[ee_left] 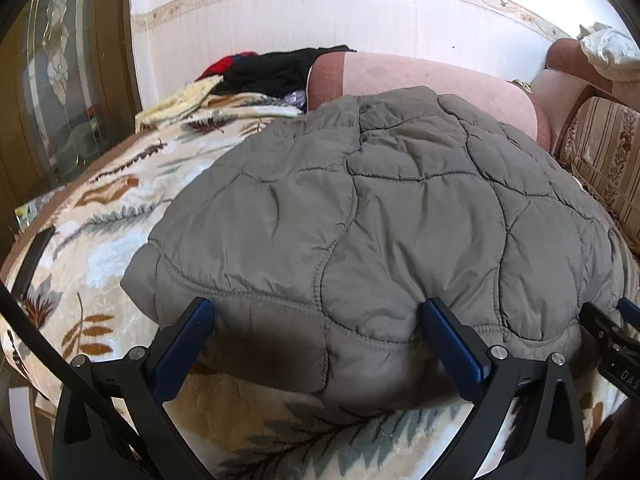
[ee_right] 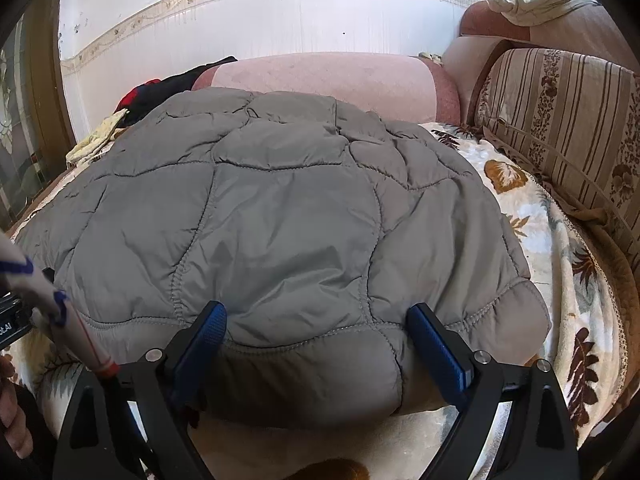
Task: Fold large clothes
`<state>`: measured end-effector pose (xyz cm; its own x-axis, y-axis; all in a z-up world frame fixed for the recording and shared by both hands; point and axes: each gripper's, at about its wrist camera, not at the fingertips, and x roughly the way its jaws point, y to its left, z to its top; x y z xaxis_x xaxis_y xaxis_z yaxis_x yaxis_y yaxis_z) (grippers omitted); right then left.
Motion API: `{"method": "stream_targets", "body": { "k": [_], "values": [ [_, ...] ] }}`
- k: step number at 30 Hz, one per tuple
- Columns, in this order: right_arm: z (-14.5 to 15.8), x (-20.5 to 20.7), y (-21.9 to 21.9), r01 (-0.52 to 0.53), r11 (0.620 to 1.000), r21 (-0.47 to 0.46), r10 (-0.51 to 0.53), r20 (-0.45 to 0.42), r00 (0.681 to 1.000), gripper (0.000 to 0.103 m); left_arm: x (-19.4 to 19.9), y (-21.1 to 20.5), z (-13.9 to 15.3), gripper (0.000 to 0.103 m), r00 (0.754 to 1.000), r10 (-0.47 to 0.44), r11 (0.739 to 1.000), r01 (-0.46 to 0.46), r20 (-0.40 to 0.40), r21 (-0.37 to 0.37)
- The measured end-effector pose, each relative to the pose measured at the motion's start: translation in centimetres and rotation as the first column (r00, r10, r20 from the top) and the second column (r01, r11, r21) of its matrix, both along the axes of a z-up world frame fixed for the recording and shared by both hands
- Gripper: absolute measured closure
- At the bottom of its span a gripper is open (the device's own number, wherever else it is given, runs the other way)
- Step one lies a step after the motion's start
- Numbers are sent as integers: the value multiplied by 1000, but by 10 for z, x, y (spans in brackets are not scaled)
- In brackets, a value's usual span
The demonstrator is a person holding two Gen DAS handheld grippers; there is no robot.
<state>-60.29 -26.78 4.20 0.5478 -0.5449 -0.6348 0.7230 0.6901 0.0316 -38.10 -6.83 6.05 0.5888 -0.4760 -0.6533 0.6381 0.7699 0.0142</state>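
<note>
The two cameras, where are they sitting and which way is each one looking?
Left wrist view: sits on the left gripper, looking forward over the near hem of the grey quilted jacket toward the wall; its two open blue fingers show, with the other gripper at the right edge.
Right wrist view: sits on the right gripper, facing the same way; its open fingers and a sleeve at the left edge show.
Shared: the jacket, leaf-print blanket, pink cushion, dark clothes pile.
</note>
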Motion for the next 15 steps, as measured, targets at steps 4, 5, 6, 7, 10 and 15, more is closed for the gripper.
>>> {"method": "stream_targets", "body": {
  "k": [4, 5, 6, 7, 10, 15],
  "values": [
    [7, -2, 4, 8, 1000, 9, -7, -13, 1000, 8, 4, -1, 2, 0, 998, 20, 999, -18, -56, 26],
    [10, -2, 6, 8, 1000, 8, -8, -17, 1000, 8, 4, -1, 3, 0, 998, 26, 999, -24, -65, 33],
    [12, -2, 9, 10, 1000, 7, -10, -22, 1000, 8, 4, -1, 4, 0, 996, 36, 998, -32, -79, 51],
    [15, -3, 11, 9, 1000, 8, -9, -23, 1000, 8, 4, -1, 5, 0, 995, 41, 997, -35, -86, 69],
    [24, -7, 20, -9, 999, 32, 9, -1, 1000, 8, 0, 0, 9, 0, 997, 42, 992, -33, -67, 122],
    [43, -6, 40, -44, 999, 18, 43, 22, 999, 8, -11, 6, 20, 0, 999, 30, 990, -26, -24, 142]
  ]
}}
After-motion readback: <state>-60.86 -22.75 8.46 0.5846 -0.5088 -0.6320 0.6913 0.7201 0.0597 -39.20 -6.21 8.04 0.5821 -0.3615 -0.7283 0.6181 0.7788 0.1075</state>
